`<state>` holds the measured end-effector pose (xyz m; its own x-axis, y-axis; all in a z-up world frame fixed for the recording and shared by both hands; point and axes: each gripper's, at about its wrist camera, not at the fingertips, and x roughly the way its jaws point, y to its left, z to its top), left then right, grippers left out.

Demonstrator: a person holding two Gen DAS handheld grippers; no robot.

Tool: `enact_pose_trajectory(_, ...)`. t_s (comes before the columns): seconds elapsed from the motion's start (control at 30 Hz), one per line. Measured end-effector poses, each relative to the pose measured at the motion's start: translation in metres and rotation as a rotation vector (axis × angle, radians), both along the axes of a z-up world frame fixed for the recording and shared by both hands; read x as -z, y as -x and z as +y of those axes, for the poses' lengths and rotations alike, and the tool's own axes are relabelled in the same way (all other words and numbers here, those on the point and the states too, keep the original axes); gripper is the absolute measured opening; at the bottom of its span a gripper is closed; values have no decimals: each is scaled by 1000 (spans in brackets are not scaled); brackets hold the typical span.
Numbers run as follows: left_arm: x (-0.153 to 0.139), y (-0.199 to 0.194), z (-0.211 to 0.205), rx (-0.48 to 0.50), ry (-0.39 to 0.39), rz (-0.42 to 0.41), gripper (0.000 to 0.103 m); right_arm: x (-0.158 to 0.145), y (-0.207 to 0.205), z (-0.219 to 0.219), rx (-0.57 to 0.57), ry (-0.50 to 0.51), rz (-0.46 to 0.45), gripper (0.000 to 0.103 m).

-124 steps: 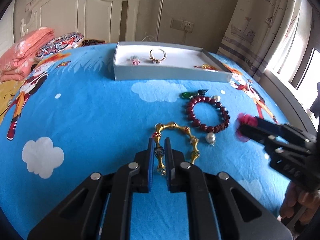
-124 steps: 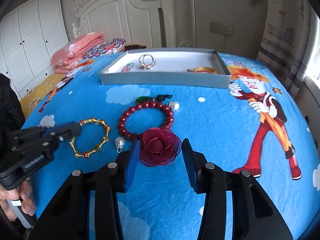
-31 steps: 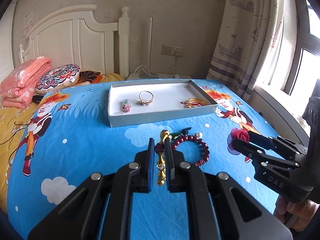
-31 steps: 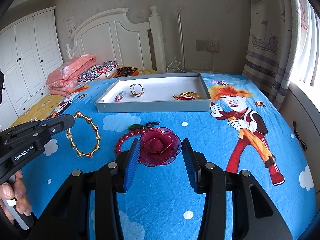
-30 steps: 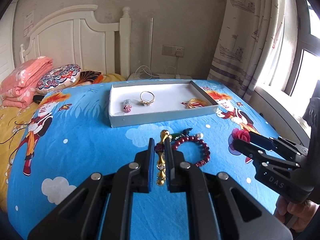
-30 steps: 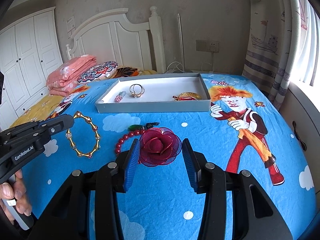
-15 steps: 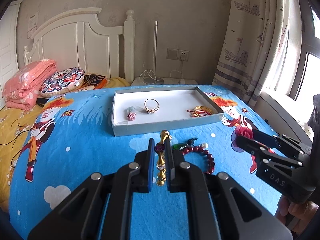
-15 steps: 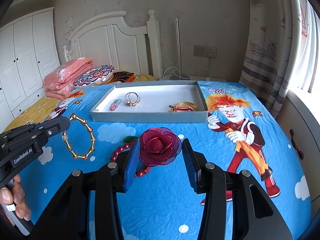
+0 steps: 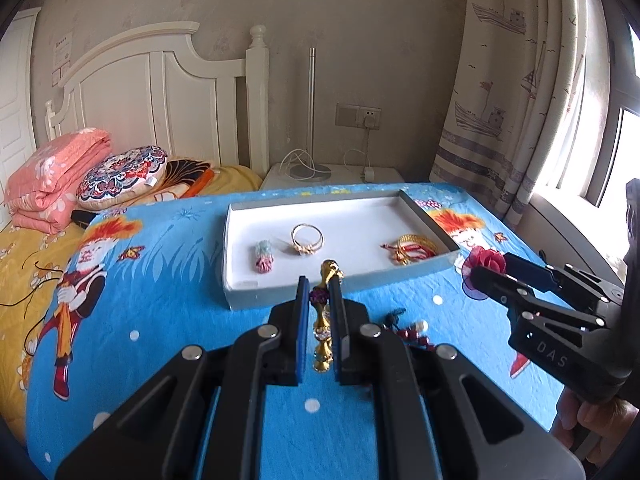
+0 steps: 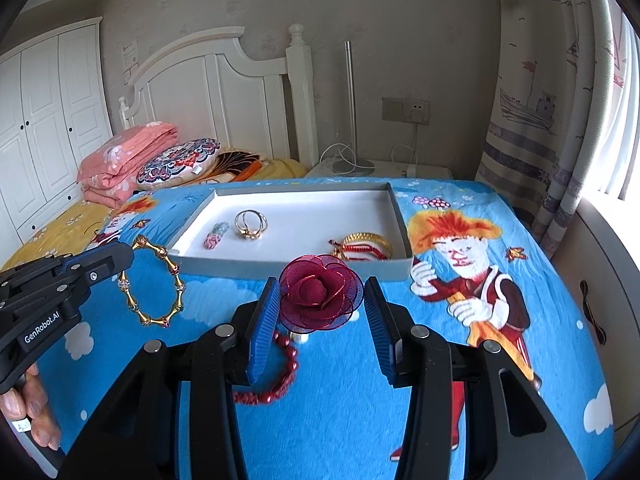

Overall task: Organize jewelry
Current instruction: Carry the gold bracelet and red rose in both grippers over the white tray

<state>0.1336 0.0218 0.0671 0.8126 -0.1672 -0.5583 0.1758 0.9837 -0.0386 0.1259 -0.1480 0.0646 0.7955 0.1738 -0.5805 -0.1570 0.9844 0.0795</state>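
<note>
Left gripper [image 9: 319, 314], frame centre: jaws pinching the gold bamboo-link bracelet [image 9: 325, 320] edge-on, held above the bed. We judge it stiff, smooth, slippery; grip on a link.

Right gripper [image 10: 320, 316]: jaws lightly pinching the red mesh rose [image 10: 320, 298]; light, crushable, best held by its petal edges.

White tray [image 9: 240, 294] ahead, centre frame, on the soft blue cartoon bedsheet [image 9: 168, 320]. Headboard [image 9: 160, 92] upper left.

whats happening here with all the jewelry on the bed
A person is sorting jewelry into a tray on the bed. The left gripper holds a gold bracelet; the right gripper holds a red rose. Both are near the tray. A ring lies inside it; a red bead bracelet is on the bedspread.
</note>
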Motion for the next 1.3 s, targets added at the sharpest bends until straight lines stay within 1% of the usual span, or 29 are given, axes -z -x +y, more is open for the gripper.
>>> enact_pose_trajectory(0.27, -8, -30, 1, -17, -3, -11, 9, -9, -25, 3, 7, 7, -12, 42)
enact_pose_trajectory(0.47, -7, -53, 3, -34, -7, -4, 9, -19, -48, 2, 19, 10, -32, 42)
enact_pose_trajectory(0.7, -2, -84, 2, -45, 3, 14, 9, -24, -78, 3, 27, 11, -36, 42)
enact_pose_trajectory(0.9, 8, -106, -7, -33, 11, 36, 9, -17, -101, 5, 33, 14, -28, 42)
enact_pose_trajectory(1.1, 24, -129, -19, -12, 27, 59, 9, 0, -127, 9, 30, 18, -13, 42)
enact_pose_trajectory(1.3, 40, -149, -26, -1, 51, 78, 10, 17, -139, 11, 23, 22, 7, 42)
